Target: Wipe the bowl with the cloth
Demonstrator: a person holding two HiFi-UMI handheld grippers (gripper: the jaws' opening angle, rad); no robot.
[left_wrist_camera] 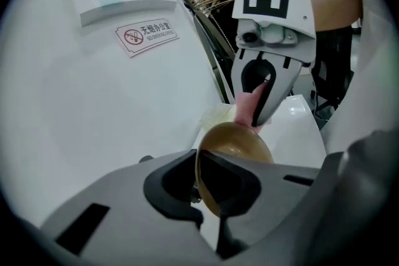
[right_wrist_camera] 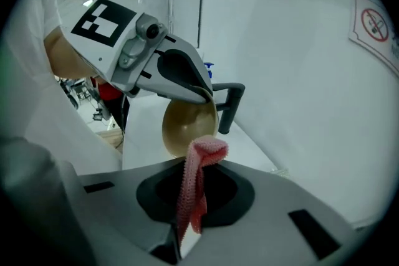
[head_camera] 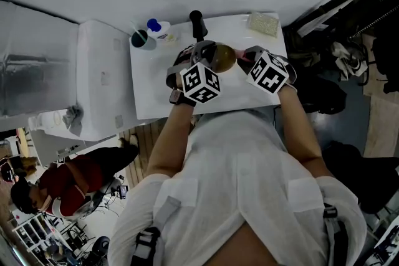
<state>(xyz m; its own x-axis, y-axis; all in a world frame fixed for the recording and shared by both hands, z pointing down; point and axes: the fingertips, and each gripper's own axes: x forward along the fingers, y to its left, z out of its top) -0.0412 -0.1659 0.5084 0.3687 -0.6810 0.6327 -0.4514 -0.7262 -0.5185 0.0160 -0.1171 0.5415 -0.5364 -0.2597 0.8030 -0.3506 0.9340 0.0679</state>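
Now, left gripper [left_wrist_camera: 202, 187]: jaws clamped on rim of tan-gold round bowl [left_wrist_camera: 240, 146], held tilted above white table [head_camera: 187, 103]. Pink knitted cloth [right_wrist_camera: 196, 177] just beside bowl's open side, contact unclear, pinched by right gripper [right_wrist_camera: 187, 209].

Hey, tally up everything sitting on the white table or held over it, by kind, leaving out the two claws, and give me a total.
bowl: 1
cloth: 1
cup: 1
blue-capped bottle: 1
black post: 1
pale pad: 1
Total: 6
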